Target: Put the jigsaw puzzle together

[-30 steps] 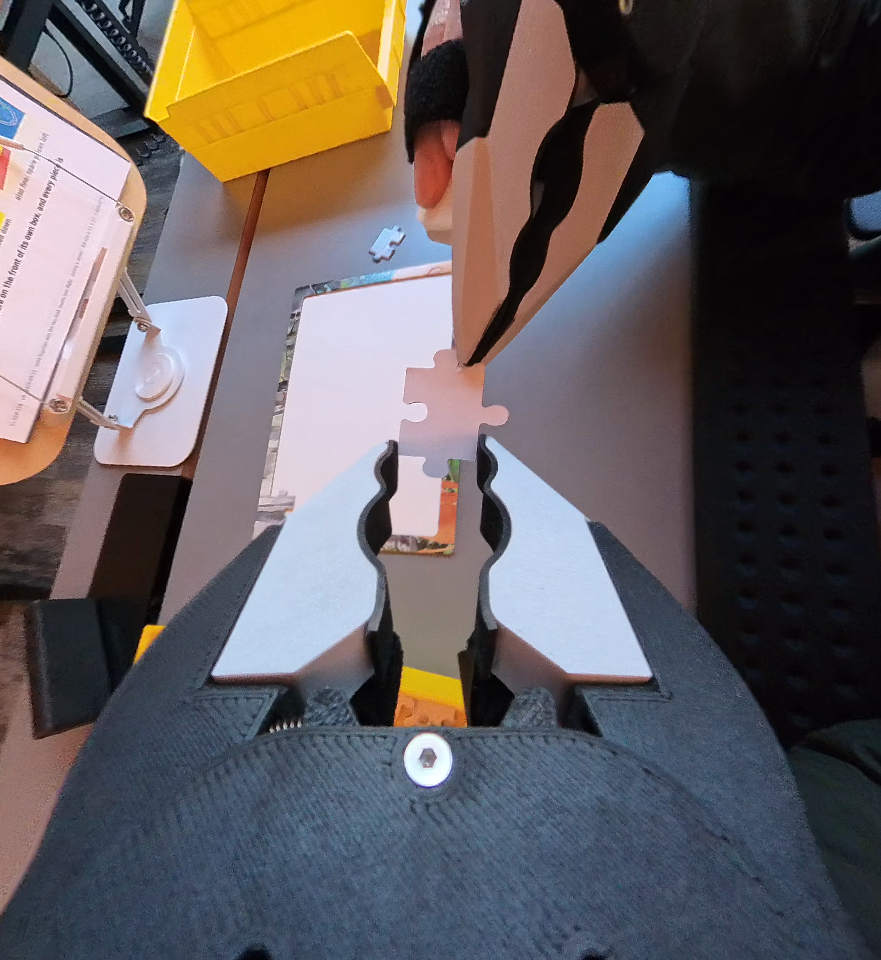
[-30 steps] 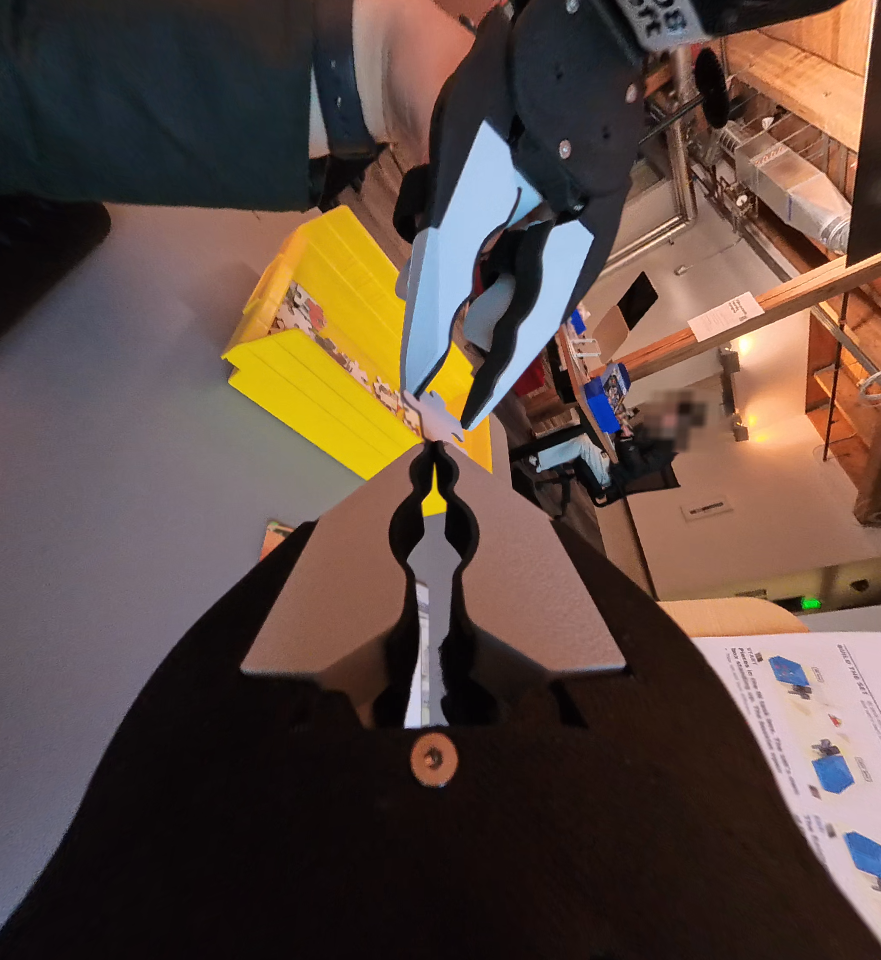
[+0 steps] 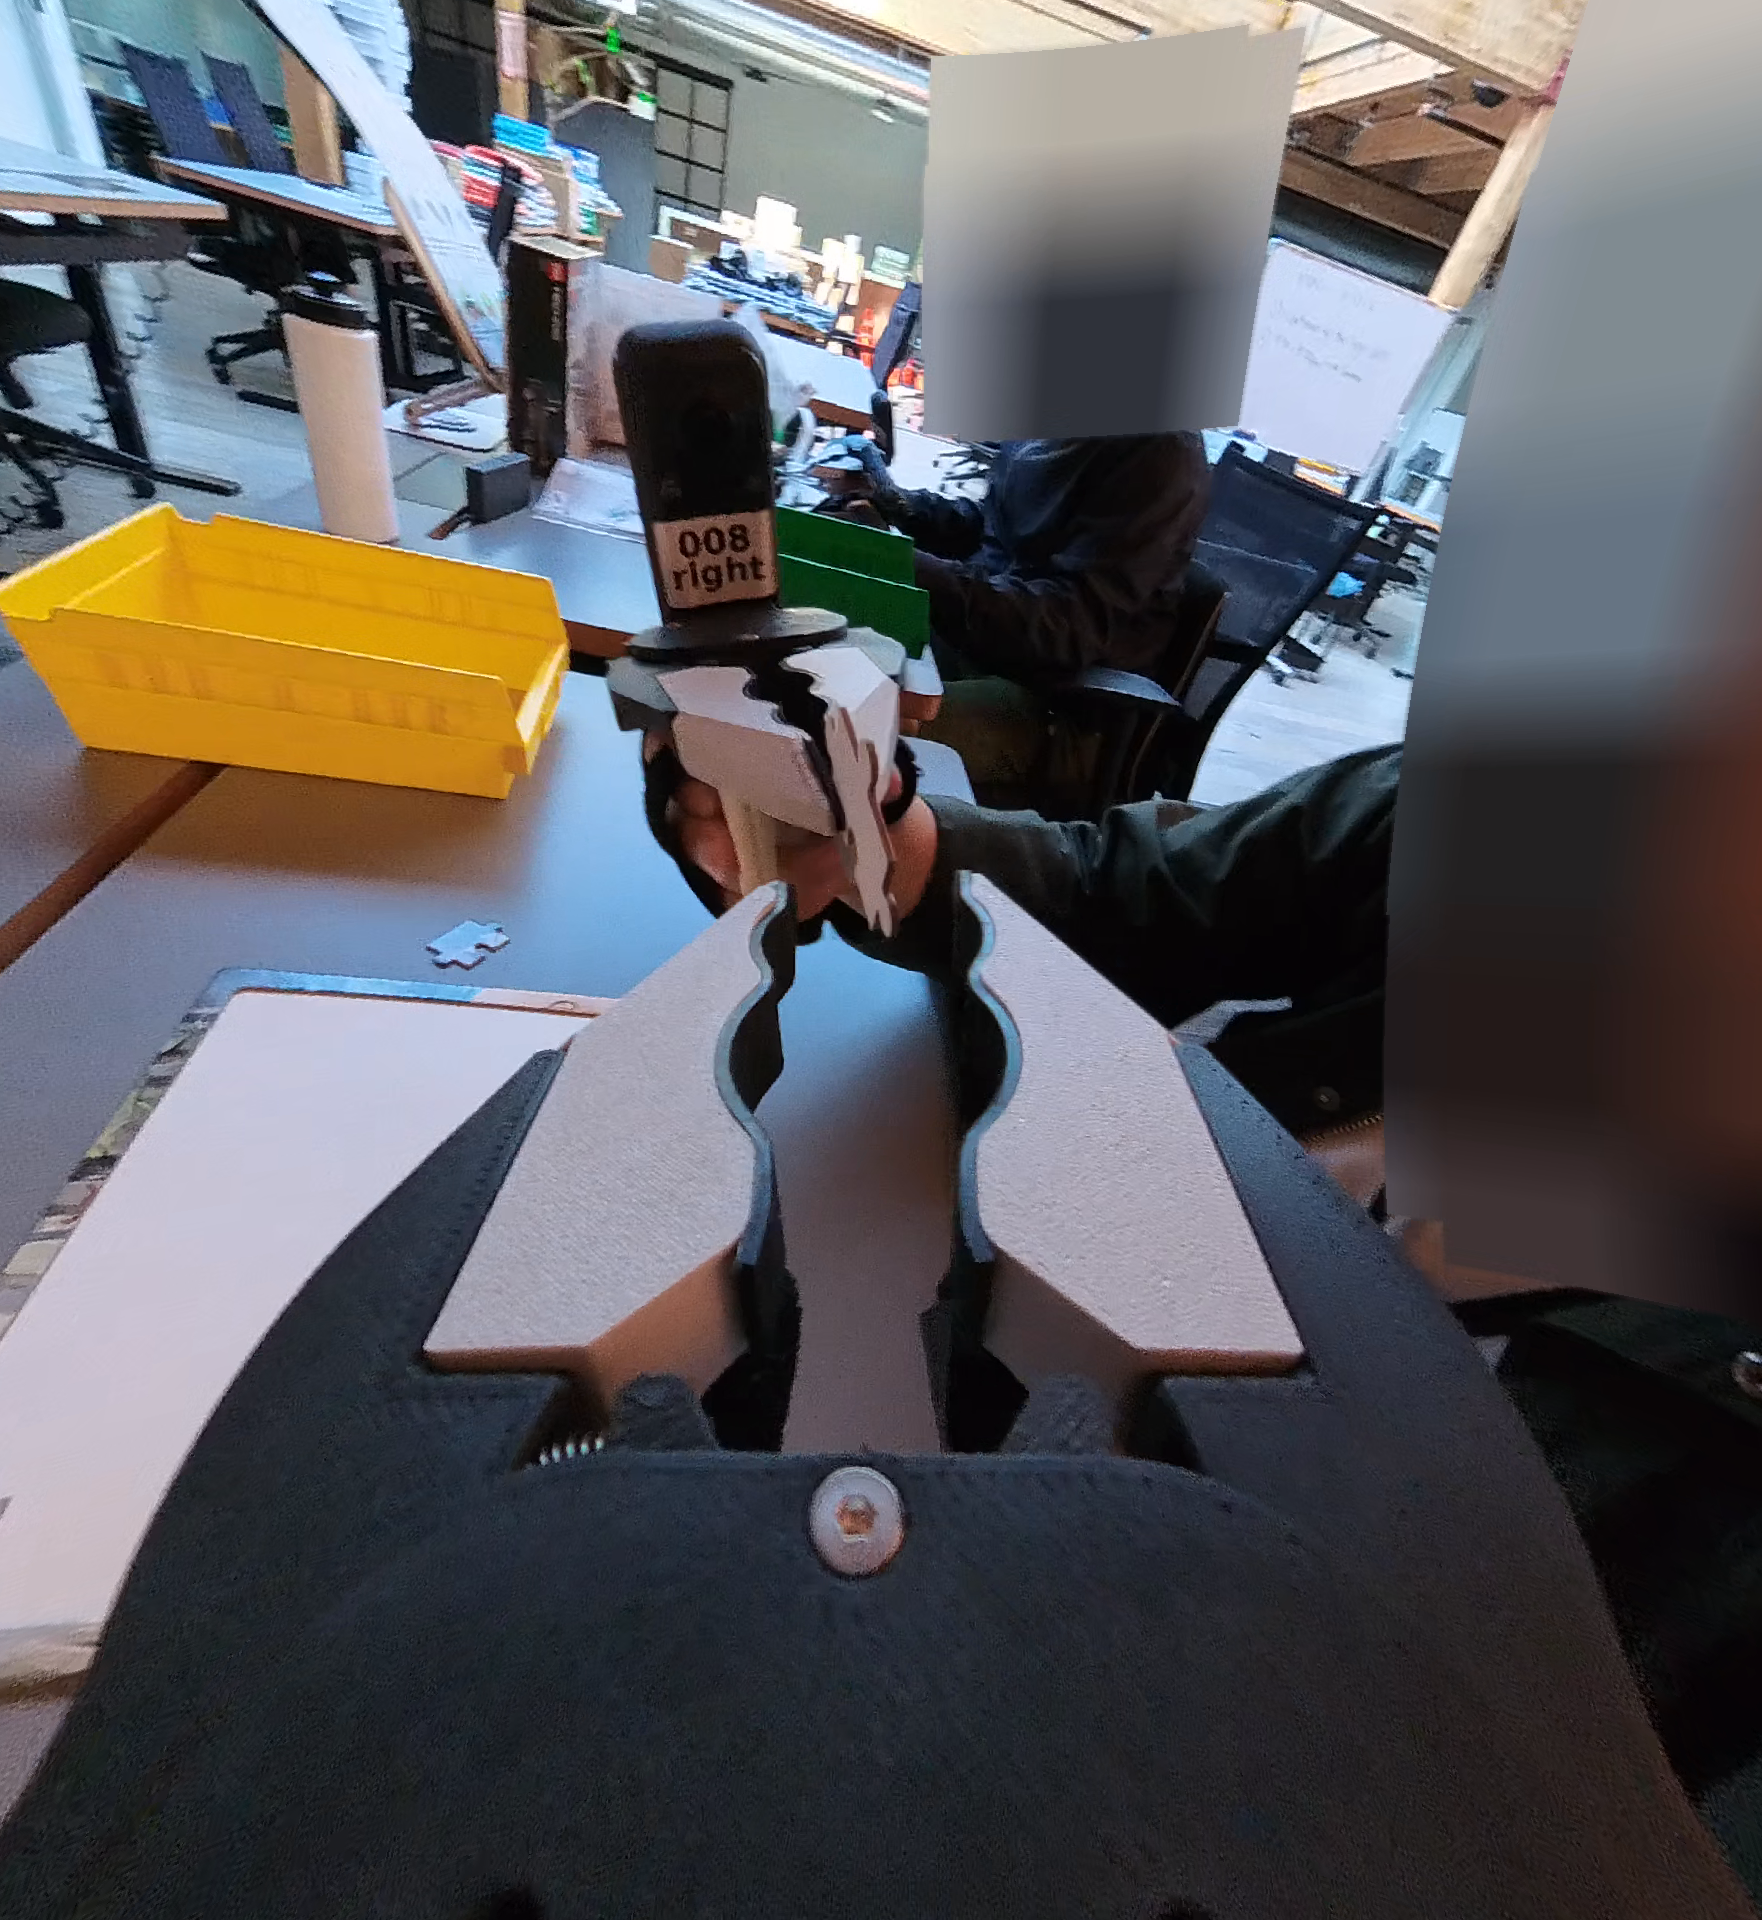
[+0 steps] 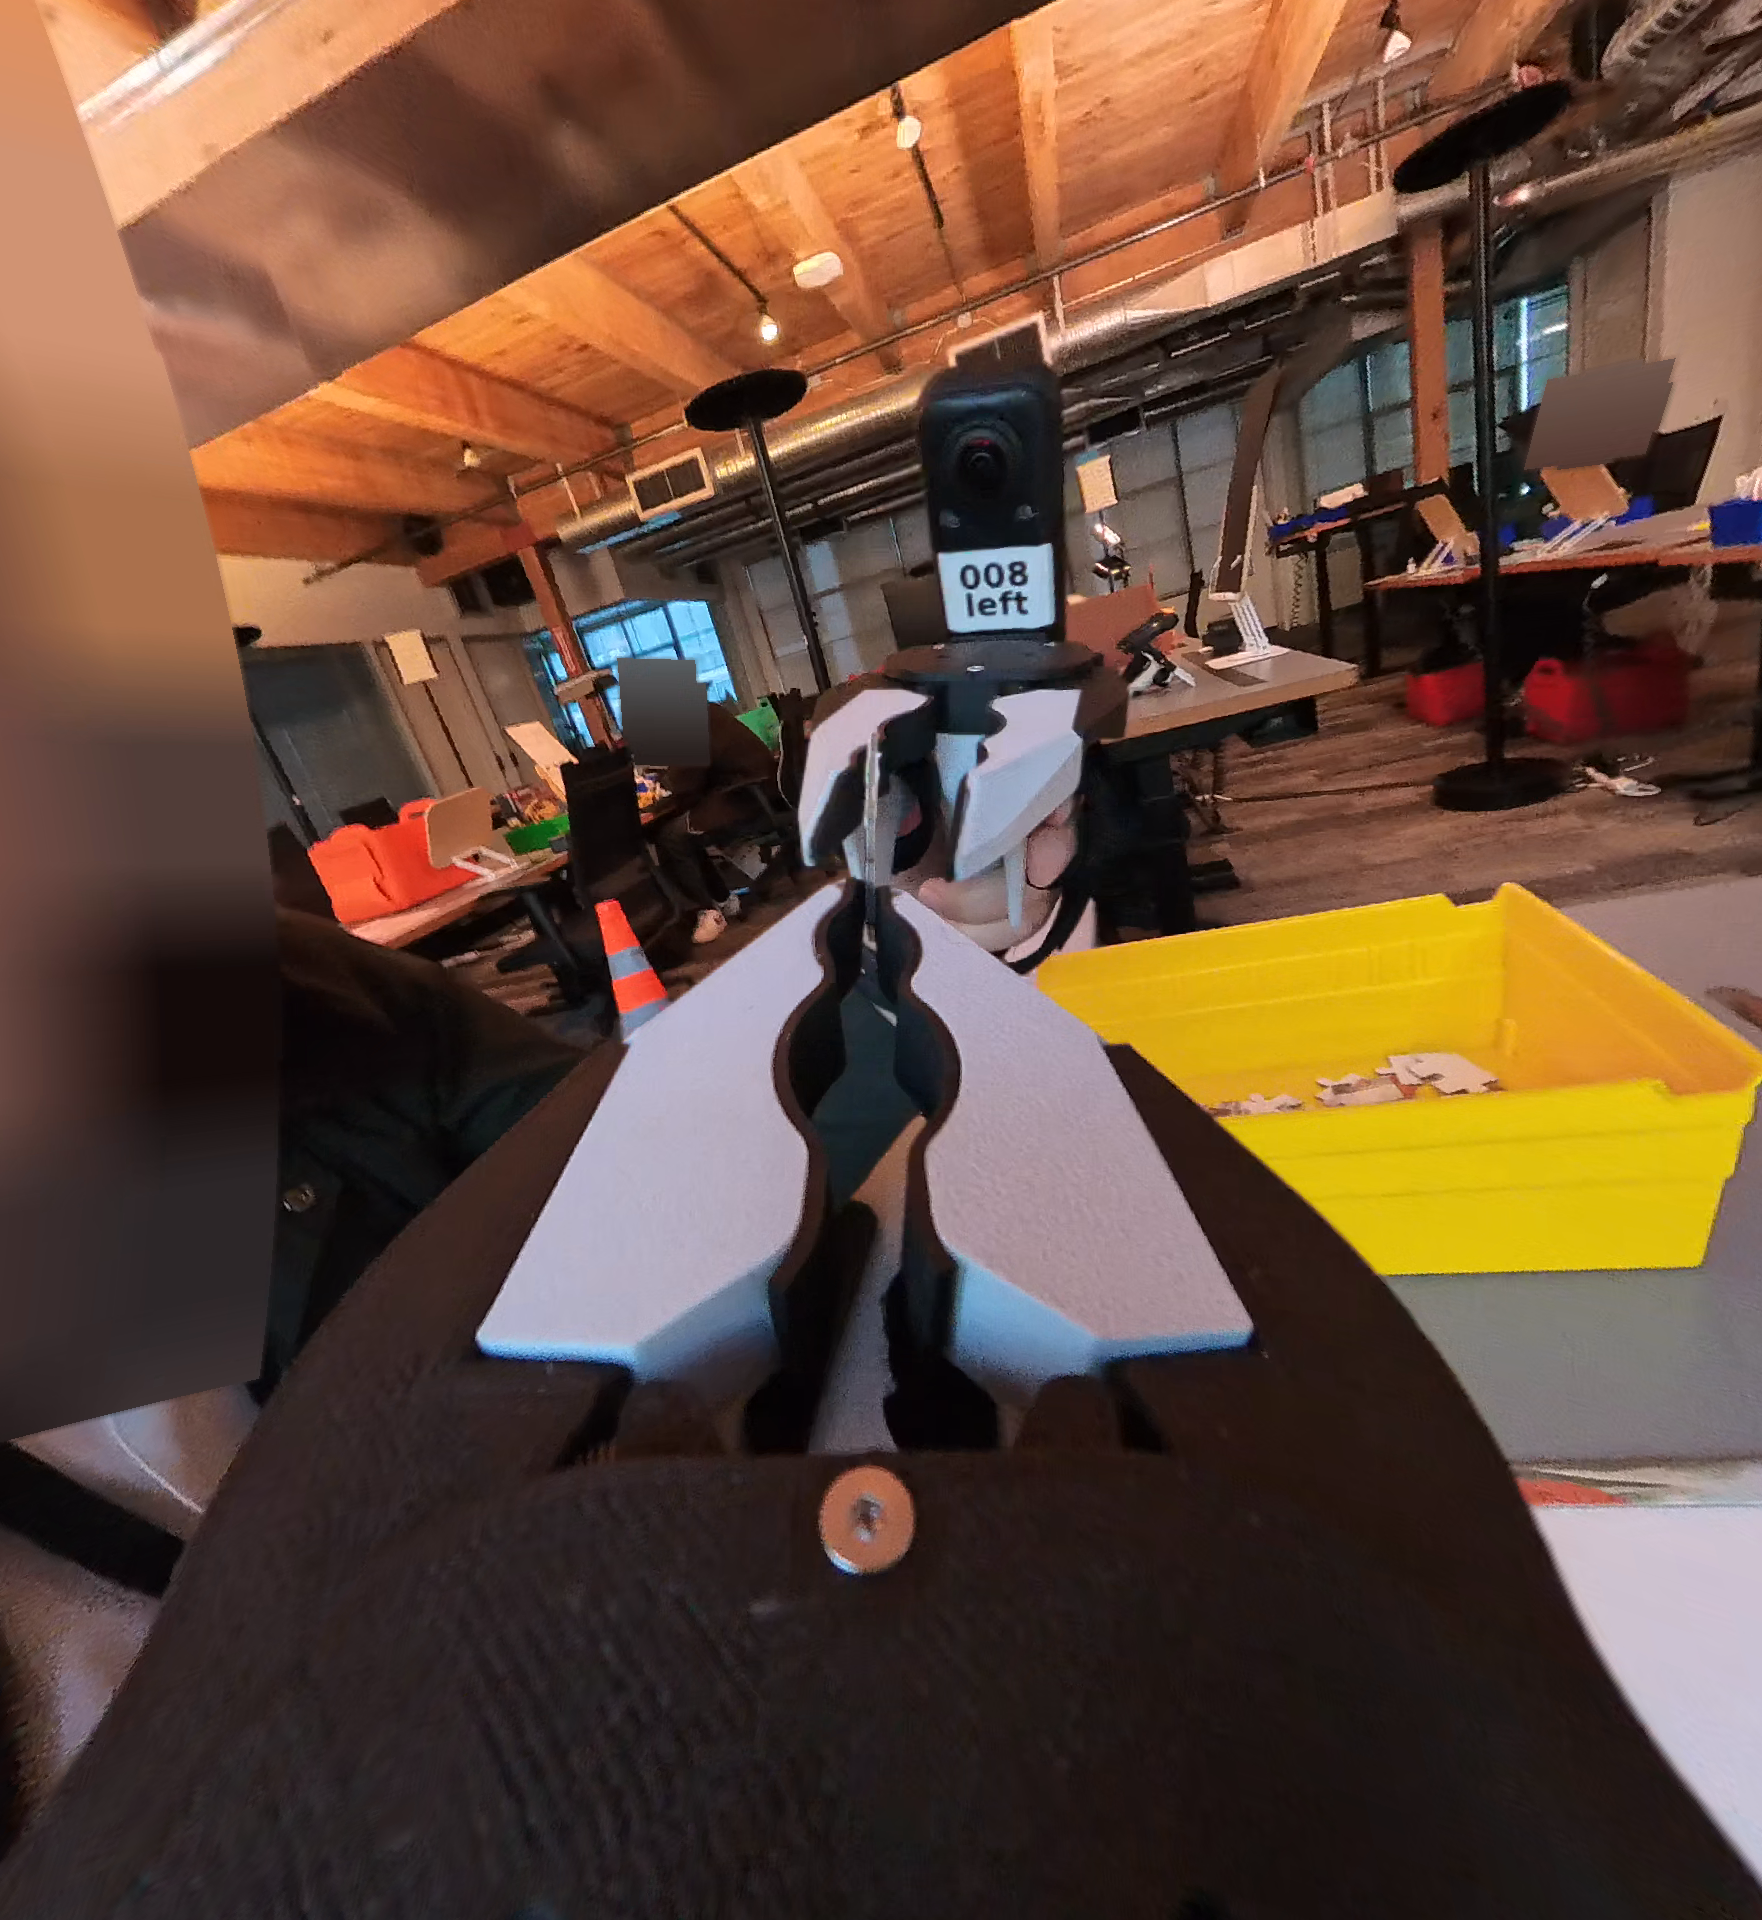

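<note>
Label above right claw, white.

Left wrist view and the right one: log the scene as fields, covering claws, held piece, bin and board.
left claw: open, empty
right claw: shut on piece, raised in the air
bin: yellow, loose pieces inside
board: on table, centre unfilled
spare piece: on table beyond board
</note>
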`<state>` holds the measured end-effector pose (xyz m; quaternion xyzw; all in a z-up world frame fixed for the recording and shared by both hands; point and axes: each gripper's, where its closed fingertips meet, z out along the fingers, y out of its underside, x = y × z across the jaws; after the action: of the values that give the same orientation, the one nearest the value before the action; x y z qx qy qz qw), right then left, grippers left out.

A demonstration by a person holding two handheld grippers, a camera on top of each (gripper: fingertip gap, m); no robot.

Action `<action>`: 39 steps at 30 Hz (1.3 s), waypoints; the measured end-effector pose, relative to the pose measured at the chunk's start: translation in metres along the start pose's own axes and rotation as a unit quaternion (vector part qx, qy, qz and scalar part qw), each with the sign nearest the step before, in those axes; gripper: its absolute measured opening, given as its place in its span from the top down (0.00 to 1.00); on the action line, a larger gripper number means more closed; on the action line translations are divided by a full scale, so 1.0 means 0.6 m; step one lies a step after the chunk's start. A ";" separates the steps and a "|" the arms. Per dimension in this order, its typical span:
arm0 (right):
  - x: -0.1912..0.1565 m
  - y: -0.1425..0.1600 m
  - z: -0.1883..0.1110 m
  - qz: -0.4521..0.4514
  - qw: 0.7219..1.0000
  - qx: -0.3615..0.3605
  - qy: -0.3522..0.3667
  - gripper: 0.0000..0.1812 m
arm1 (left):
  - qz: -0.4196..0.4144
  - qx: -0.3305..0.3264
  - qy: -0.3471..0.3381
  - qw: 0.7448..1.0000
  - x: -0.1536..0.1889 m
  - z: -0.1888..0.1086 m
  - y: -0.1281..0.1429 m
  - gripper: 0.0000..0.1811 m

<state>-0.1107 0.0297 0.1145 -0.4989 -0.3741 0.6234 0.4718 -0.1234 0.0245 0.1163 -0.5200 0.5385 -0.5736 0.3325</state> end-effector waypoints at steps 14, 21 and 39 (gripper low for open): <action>0.055 0.043 -0.016 0.061 0.996 -0.054 0.028 0.99 | -0.043 -0.049 -0.075 0.995 -0.057 0.006 0.033 1.00; 0.123 0.110 -0.062 -0.292 0.895 -0.275 0.196 0.77 | -0.197 -0.124 -0.070 0.970 -0.099 0.017 0.114 1.00; 0.131 0.158 -0.035 -0.438 0.804 -0.347 0.202 0.73 | -0.279 -0.166 -0.073 0.943 -0.131 0.009 0.169 1.00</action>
<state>-0.1149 0.0791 -0.0001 -0.5269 -0.6404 0.0637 0.5552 -0.1177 0.0769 -0.0009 -0.7376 0.4342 -0.5061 0.1066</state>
